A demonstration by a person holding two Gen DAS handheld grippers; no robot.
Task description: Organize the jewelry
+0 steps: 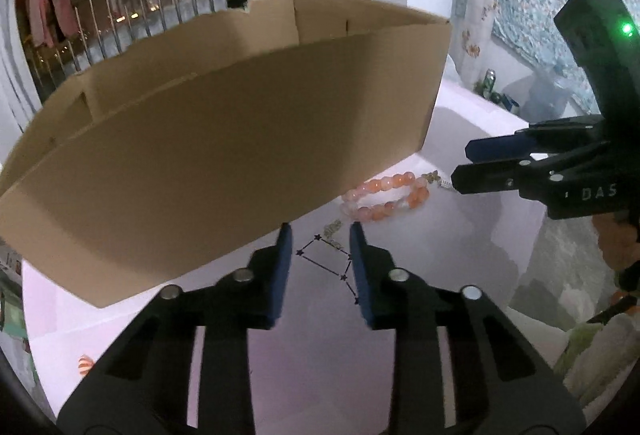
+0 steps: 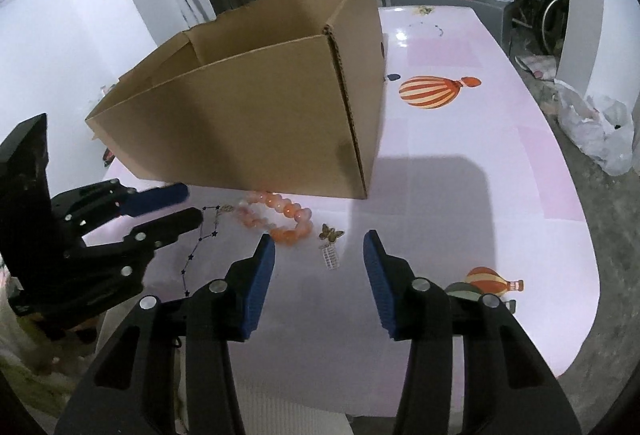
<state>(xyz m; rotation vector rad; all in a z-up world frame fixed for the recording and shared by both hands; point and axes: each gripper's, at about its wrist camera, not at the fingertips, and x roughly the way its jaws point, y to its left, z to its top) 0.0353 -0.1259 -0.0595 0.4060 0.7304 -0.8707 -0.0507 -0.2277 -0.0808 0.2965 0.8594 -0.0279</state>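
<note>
**Over the pink table, both grippers empty**

On the table [image 2: 460, 163], I see my right gripper [image 2: 319, 267] spread wide, holding nothing, hovering near the butterfly pendant [image 2: 331, 235]. My left gripper [image 1: 318, 259] is parted more narrowly, also empty, above the star-link chain [image 1: 332, 259]. The orange bead bracelet [image 2: 280, 217] lies just beside the near wall of the cardboard box [image 2: 256, 115], between both grippers.

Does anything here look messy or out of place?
Yes: the jewelry lies loose on the table beside the cardboard box, not inside it: bead bracelet, butterfly charm, star chain.
</note>
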